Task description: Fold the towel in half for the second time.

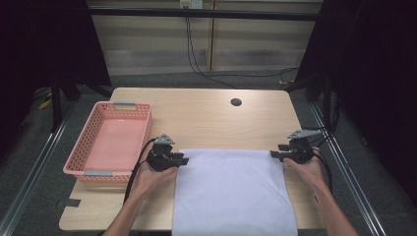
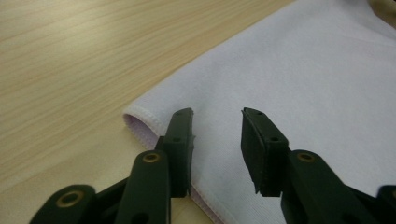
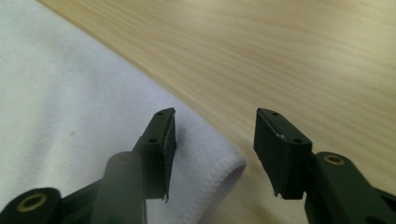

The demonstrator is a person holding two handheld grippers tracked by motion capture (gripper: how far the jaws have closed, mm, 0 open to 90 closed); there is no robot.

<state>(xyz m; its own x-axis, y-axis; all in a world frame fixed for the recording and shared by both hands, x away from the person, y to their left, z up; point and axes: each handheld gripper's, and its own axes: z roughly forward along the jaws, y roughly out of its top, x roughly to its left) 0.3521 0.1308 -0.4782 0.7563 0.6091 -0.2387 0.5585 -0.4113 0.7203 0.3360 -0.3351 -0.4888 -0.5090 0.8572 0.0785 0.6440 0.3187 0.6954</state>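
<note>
A white cloth (image 1: 231, 189) lies flat on the wooden table, its near edge hanging over the front. My left gripper (image 1: 184, 161) is at the cloth's far left corner (image 2: 135, 116), jaws apart over the fabric (image 2: 303, 79) with nothing pinched between them. At the far right corner (image 3: 231, 163) my right gripper (image 1: 273, 153) also stands open; one jaw is over the cloth (image 3: 60, 102) and the other over bare wood. A hand holds each gripper.
An empty pink basket (image 1: 93, 132) sits at the table's left, just beside the left gripper. A round cable hole (image 1: 236, 102) marks the far middle of the table (image 1: 206, 118). Dark frame posts stand on both sides.
</note>
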